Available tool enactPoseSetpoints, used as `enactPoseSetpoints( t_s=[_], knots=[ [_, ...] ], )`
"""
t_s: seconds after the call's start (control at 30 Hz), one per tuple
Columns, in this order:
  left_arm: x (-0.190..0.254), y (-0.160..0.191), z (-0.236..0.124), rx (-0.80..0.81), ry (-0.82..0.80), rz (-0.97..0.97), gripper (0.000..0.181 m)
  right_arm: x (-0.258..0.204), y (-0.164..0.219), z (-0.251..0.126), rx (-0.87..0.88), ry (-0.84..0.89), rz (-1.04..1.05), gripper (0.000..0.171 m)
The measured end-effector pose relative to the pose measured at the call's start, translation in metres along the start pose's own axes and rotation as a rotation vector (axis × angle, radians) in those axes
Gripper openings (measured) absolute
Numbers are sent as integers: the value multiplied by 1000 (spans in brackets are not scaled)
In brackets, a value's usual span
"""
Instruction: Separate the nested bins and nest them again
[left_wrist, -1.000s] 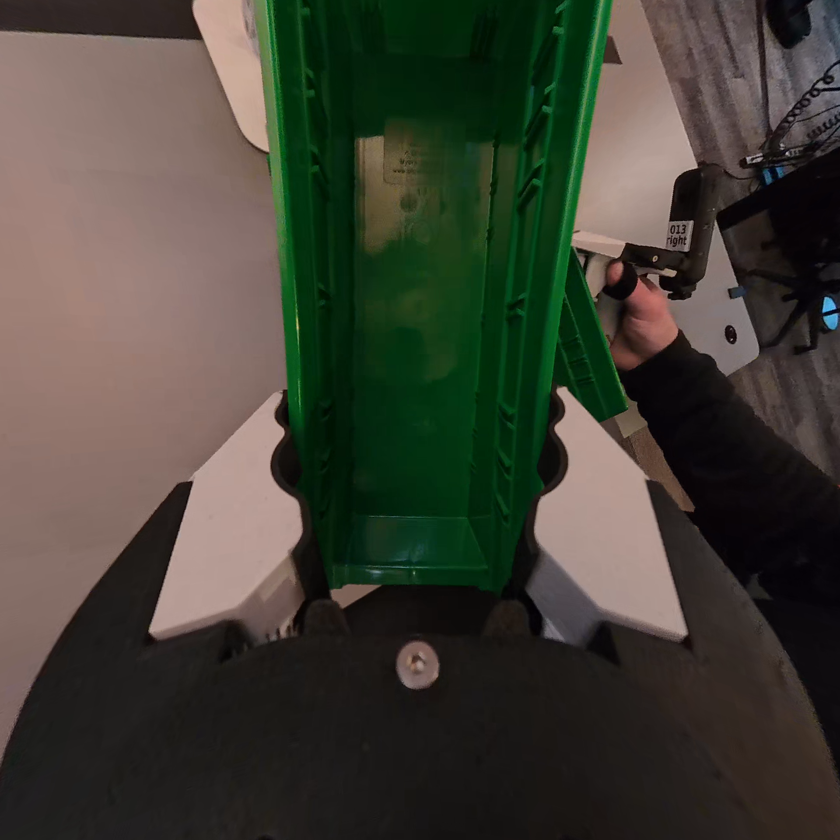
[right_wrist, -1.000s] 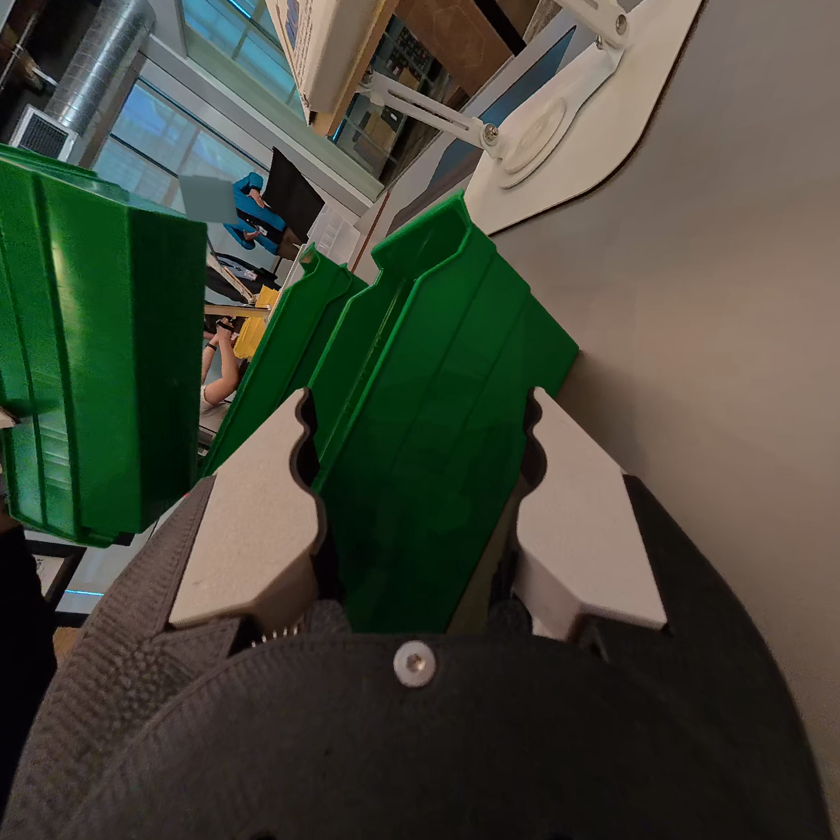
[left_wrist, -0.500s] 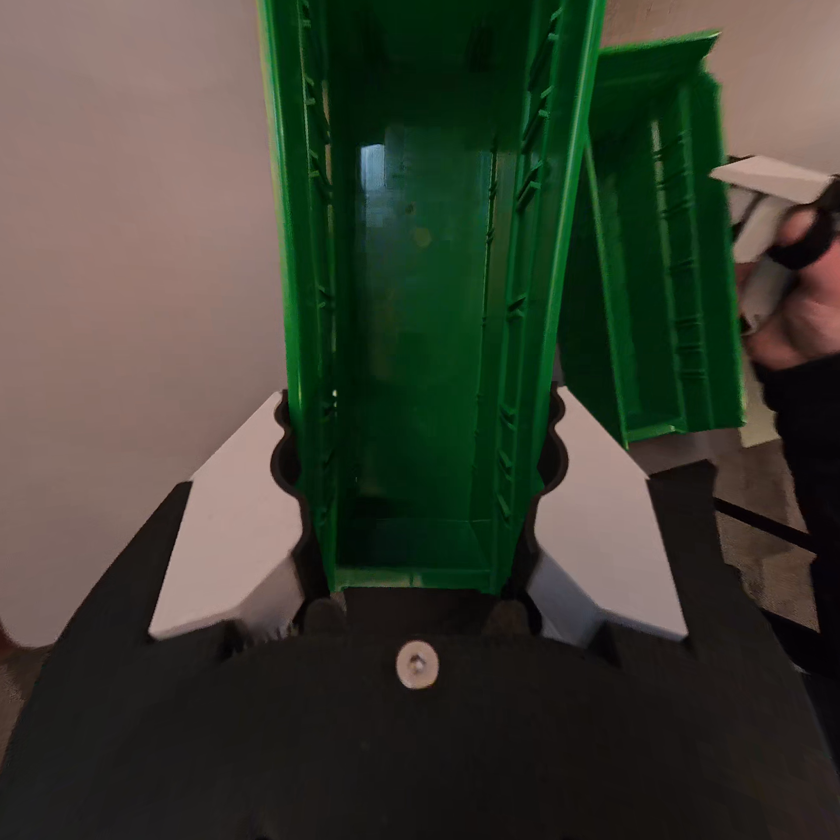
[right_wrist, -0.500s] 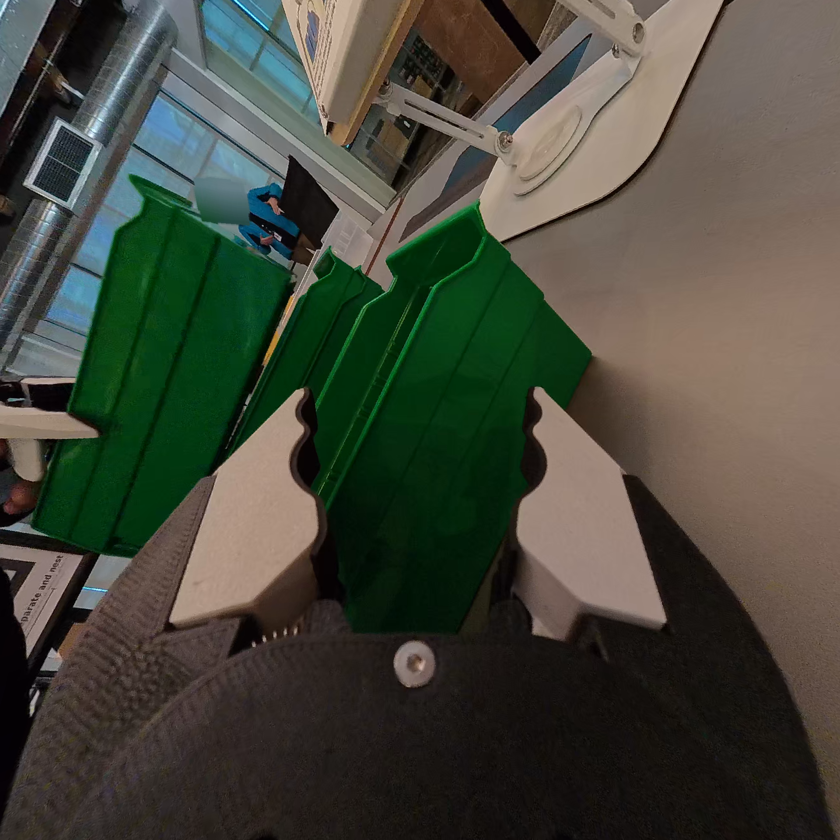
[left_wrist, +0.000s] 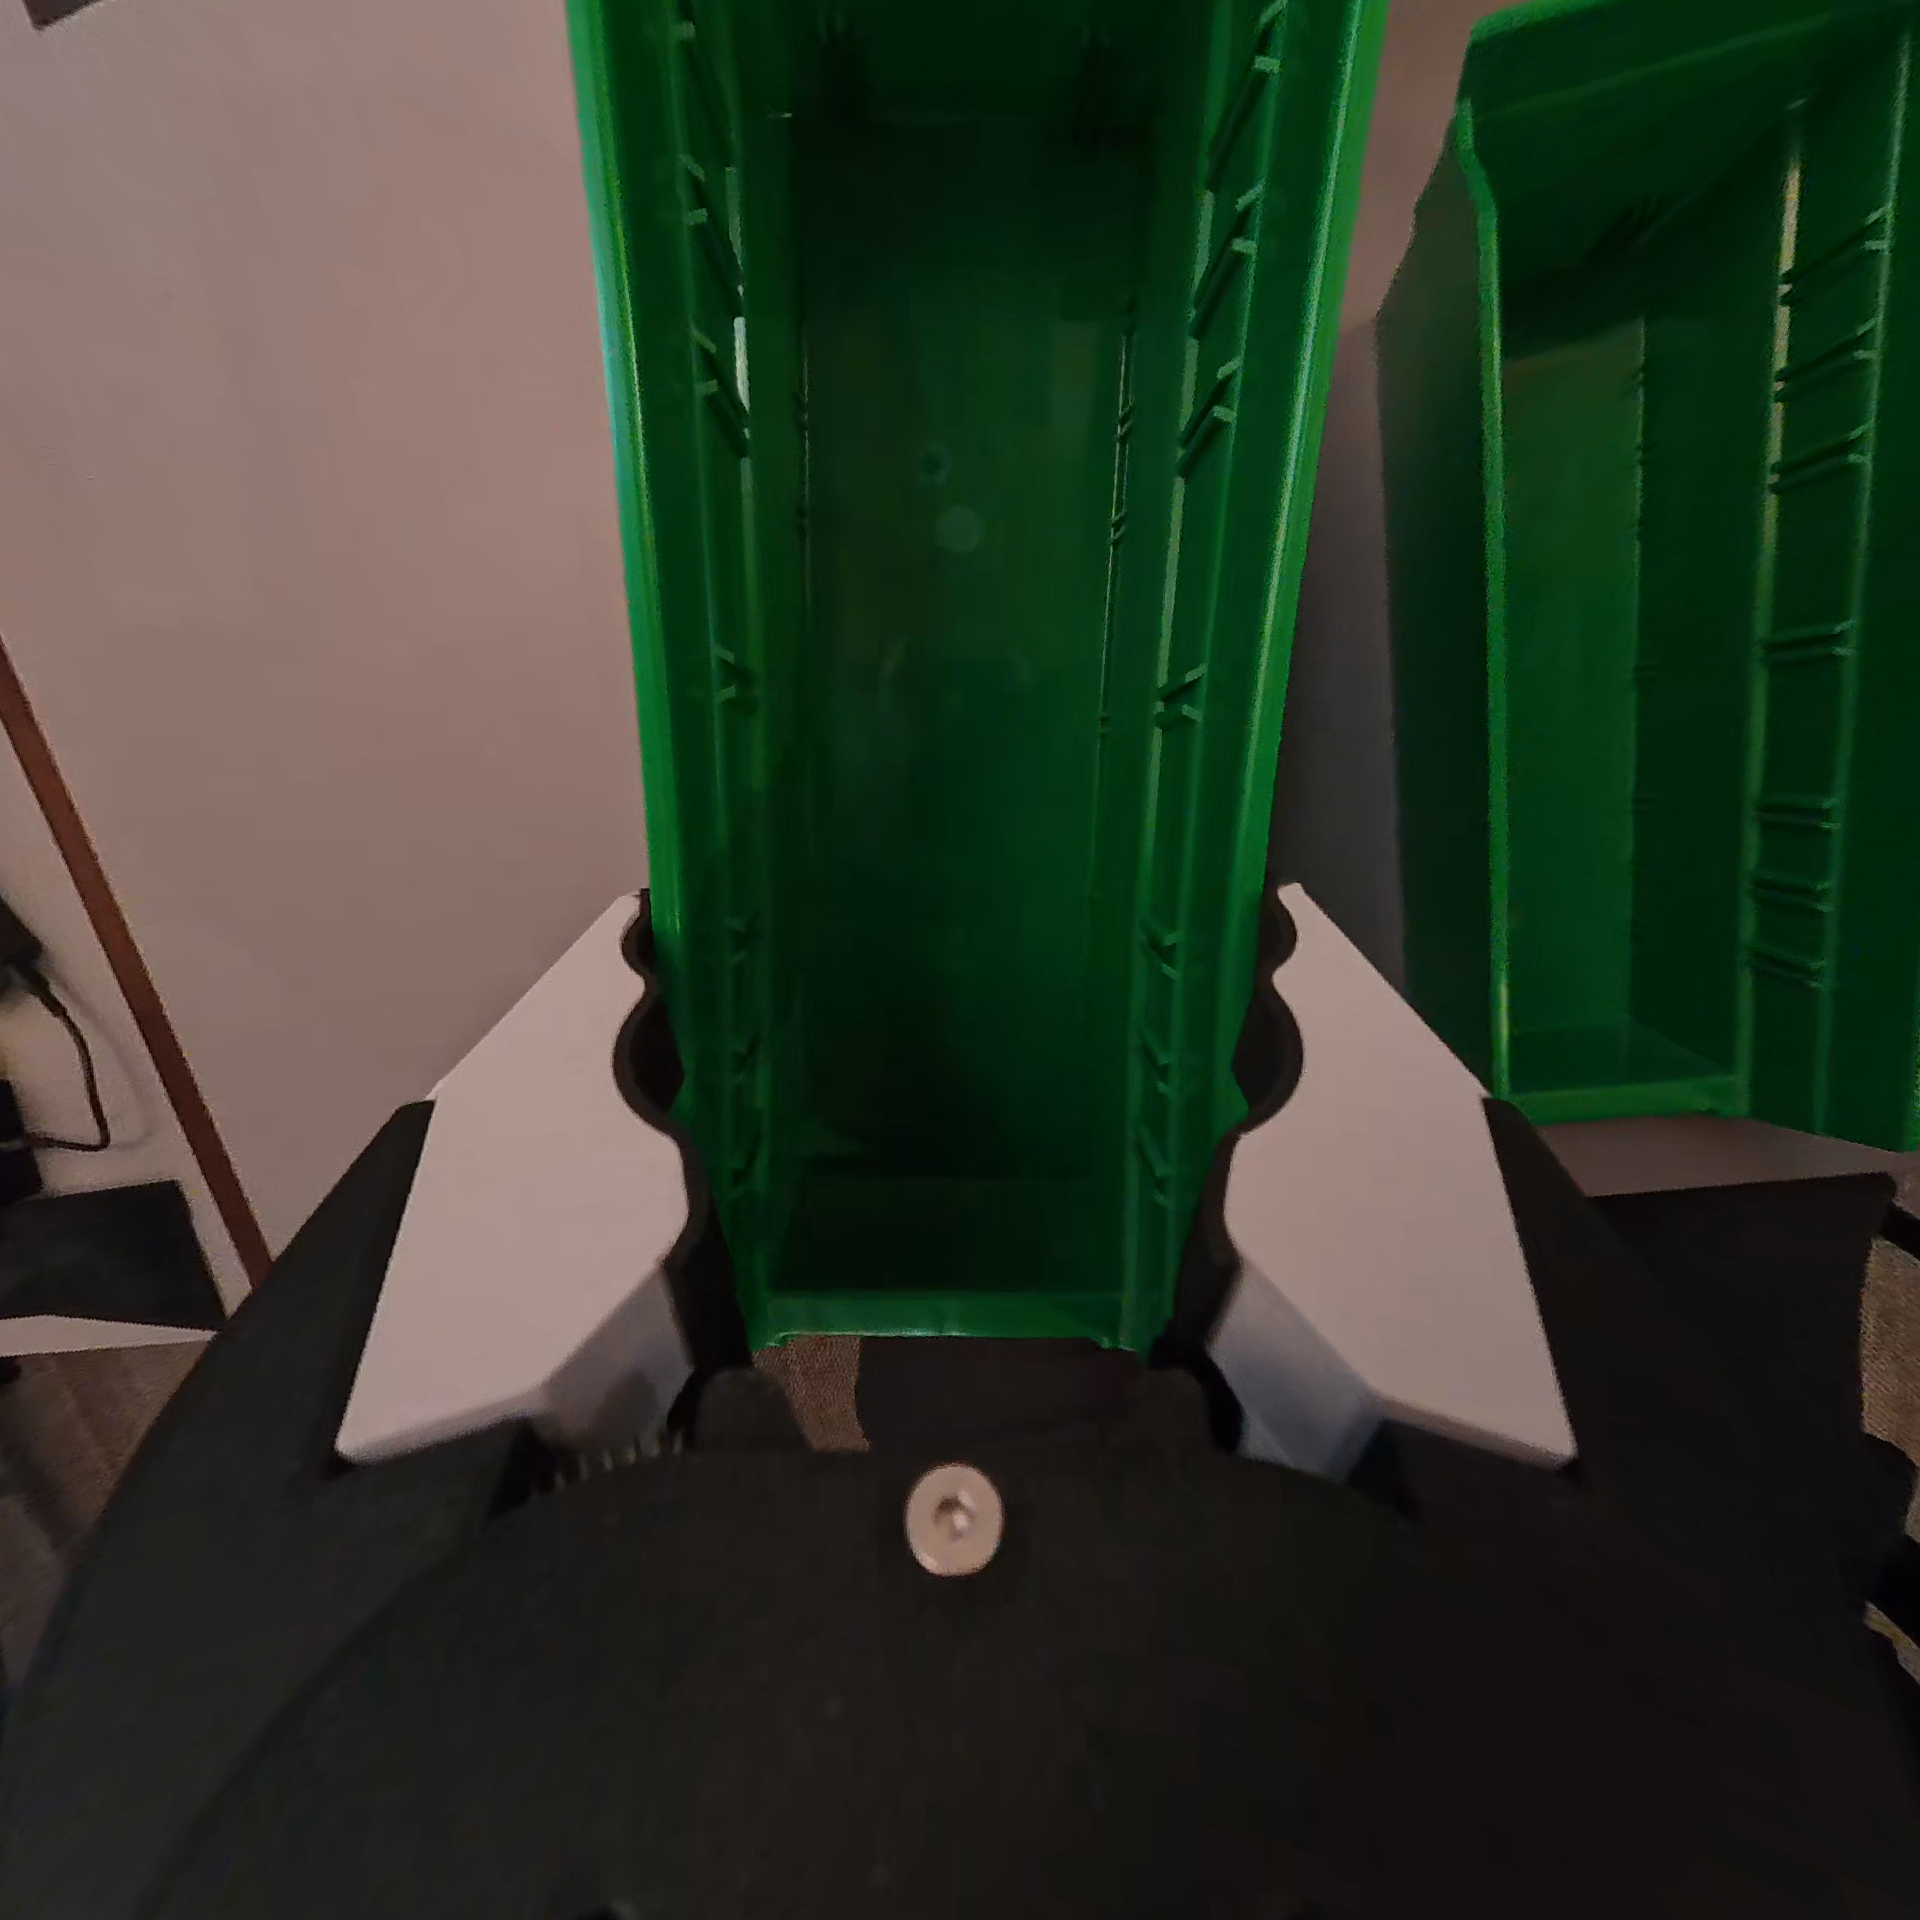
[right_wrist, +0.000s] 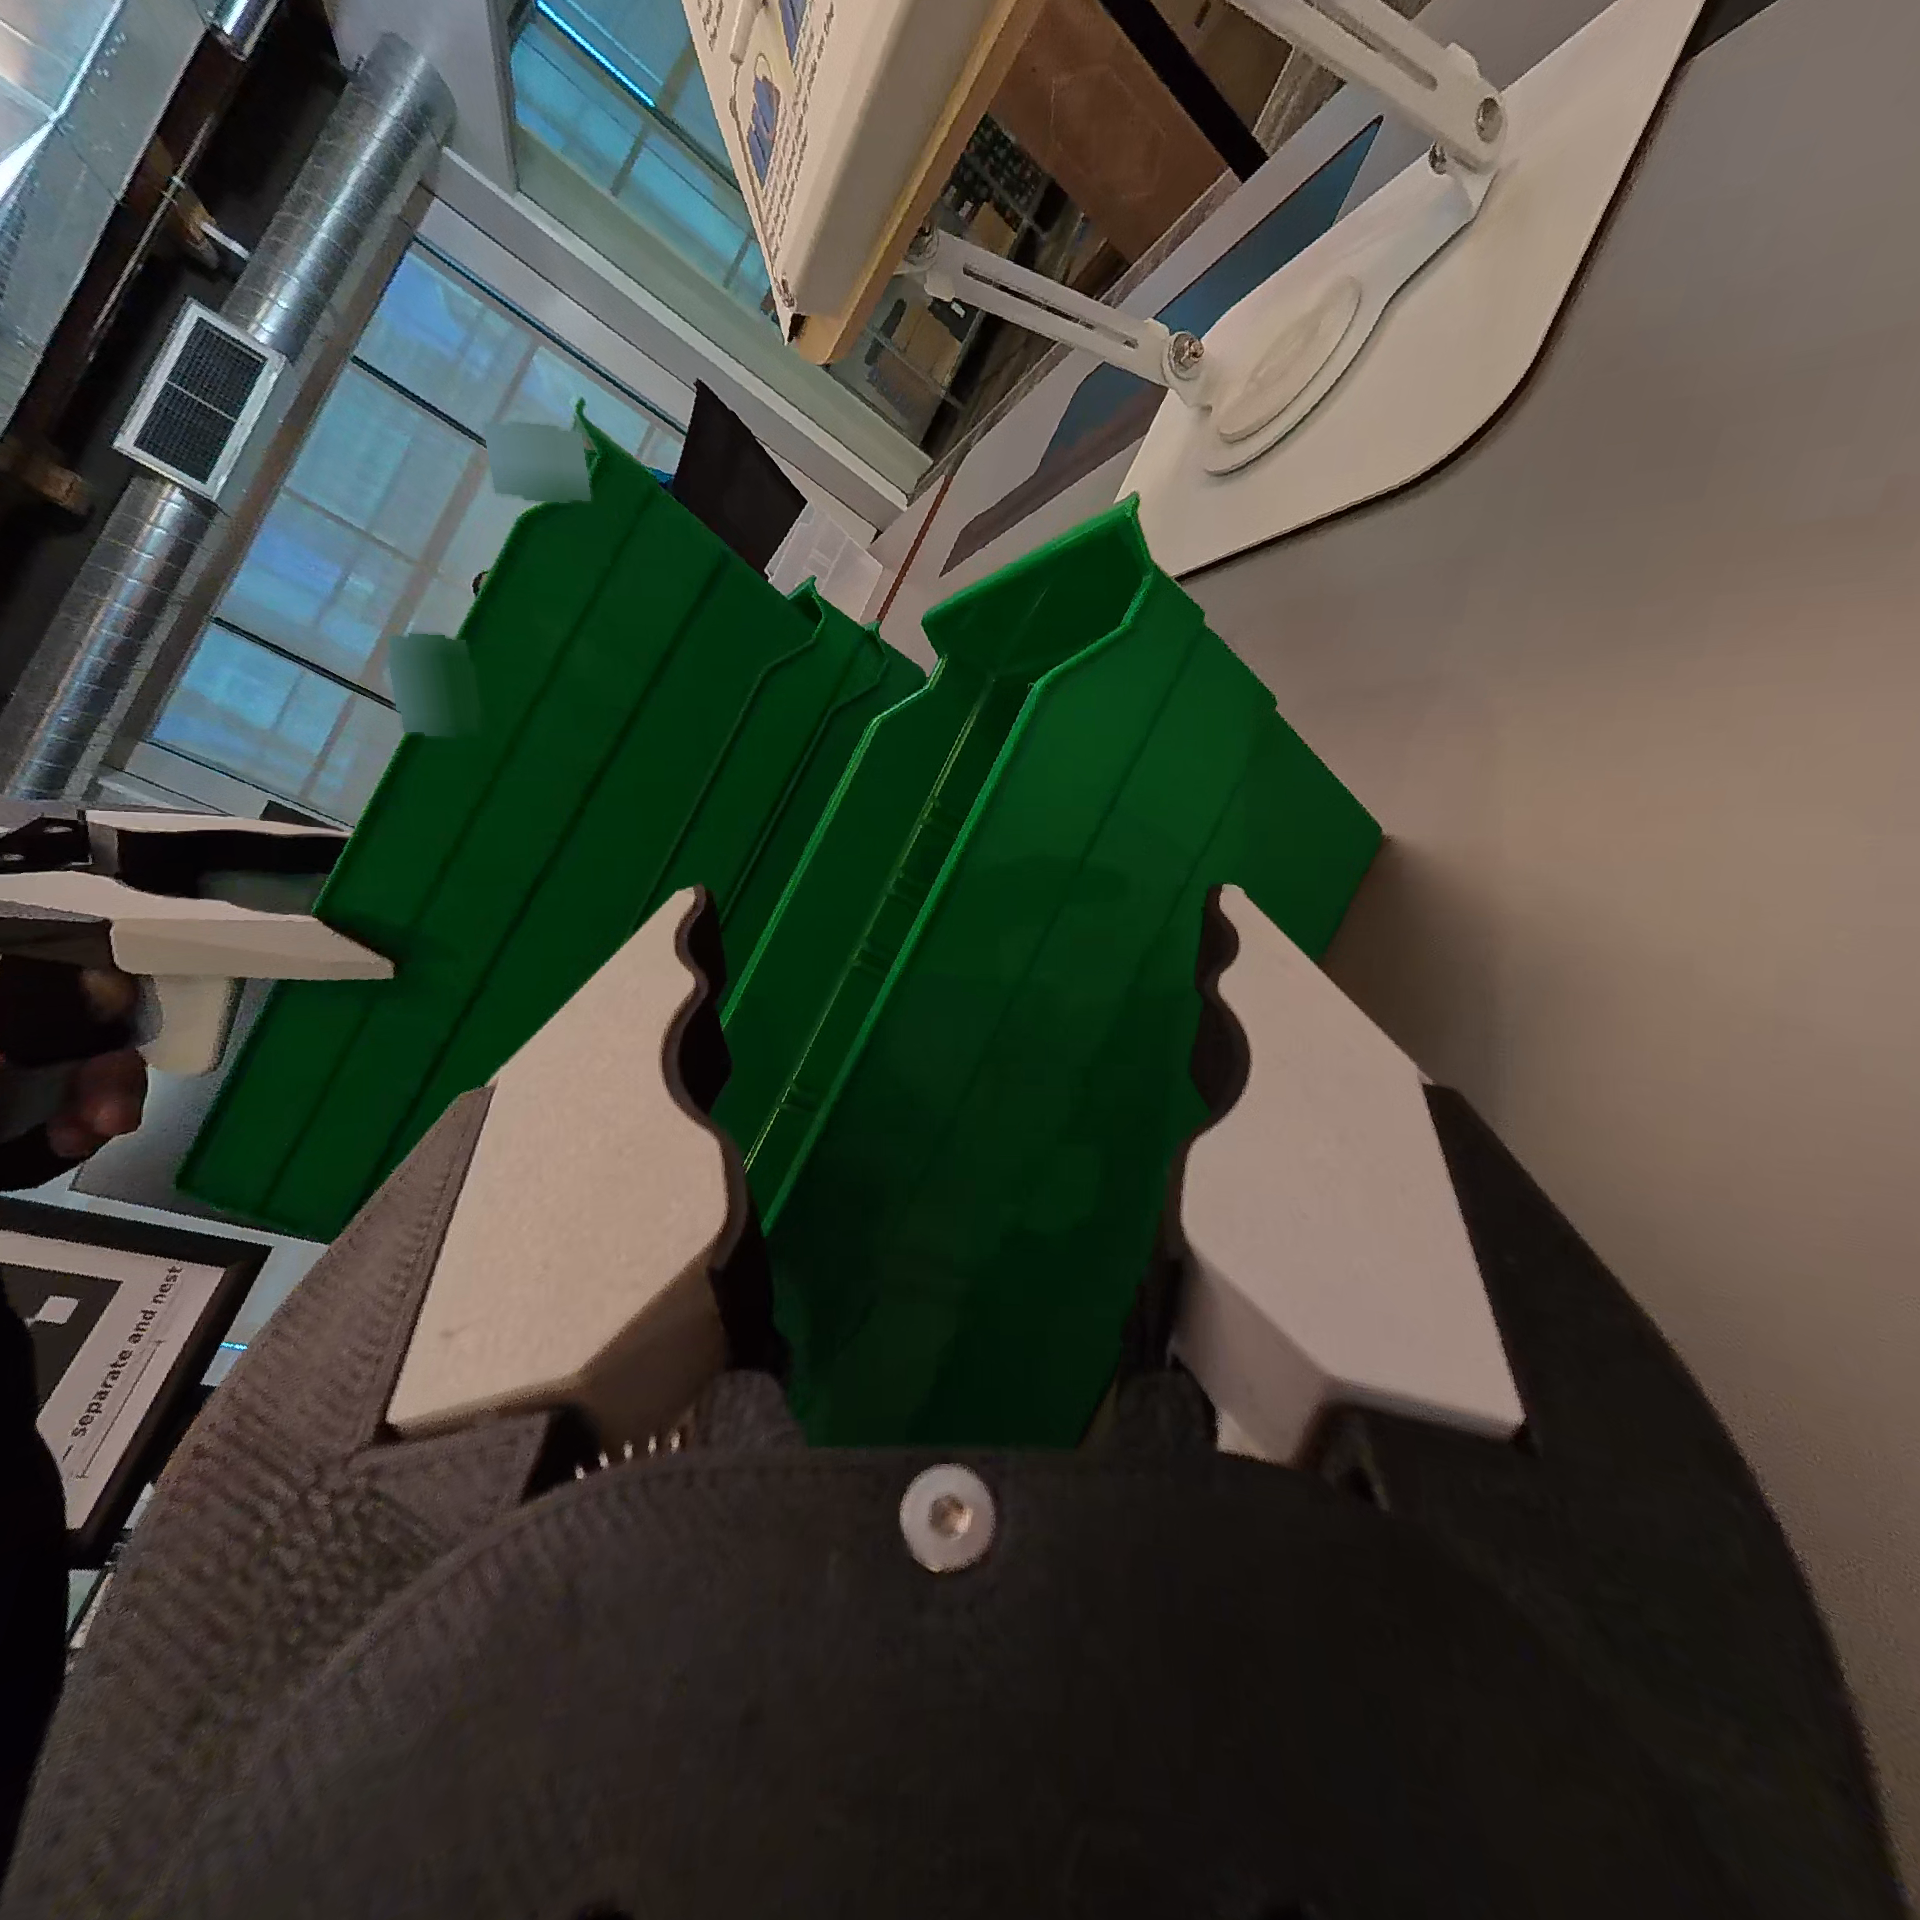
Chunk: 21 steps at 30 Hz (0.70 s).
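Two green plastic bins are apart, side by side. My left gripper (left_wrist: 961, 914) is shut on the end of one green bin (left_wrist: 956, 623), with its open inside facing the camera. The second bin (left_wrist: 1642, 623) stands just to its right on the grey table (left_wrist: 312, 520). In the right wrist view my right gripper (right_wrist: 961, 904) is shut on that second bin (right_wrist: 1122, 831), which rests against the table (right_wrist: 1662, 935). To its left, the left gripper (right_wrist: 364, 902) holds the first bin (right_wrist: 540, 831) close alongside, with a narrow gap between the two.
A white monitor-arm base (right_wrist: 1288, 353) sits on the table beyond the bins. A framed sign (right_wrist: 104, 1351) lies at the lower left of the right wrist view. The table's brown edge (left_wrist: 104, 831) and cables (left_wrist: 42, 1039) show at the left.
The left gripper has swung and carried its bin toward the right-hand bin, so the two now stand close side by side. The right gripper and its bin have barely moved.
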<state>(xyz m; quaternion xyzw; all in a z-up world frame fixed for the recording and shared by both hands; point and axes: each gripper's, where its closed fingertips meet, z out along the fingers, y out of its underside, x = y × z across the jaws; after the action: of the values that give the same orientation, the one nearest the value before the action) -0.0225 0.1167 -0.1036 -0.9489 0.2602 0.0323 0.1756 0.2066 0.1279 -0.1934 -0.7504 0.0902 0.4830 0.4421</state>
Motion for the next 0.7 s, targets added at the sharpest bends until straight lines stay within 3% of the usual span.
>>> enactPoseSetpoints(
  t_s=[0.2, 0.5, 0.7],
  knots=[
    [11, 7, 23, -47, 24, -11, 115, -1, 2, 1, -4, -4, 3, 90],
    [9, 19, 63, 29, 182, -77, 118, 4, 0, -2, 4, 3, 11, 91],
    [5, 17, 65, 66, 199, -64, 119, 3, 3, 0, -6, 7, 5, 91]
  ],
)
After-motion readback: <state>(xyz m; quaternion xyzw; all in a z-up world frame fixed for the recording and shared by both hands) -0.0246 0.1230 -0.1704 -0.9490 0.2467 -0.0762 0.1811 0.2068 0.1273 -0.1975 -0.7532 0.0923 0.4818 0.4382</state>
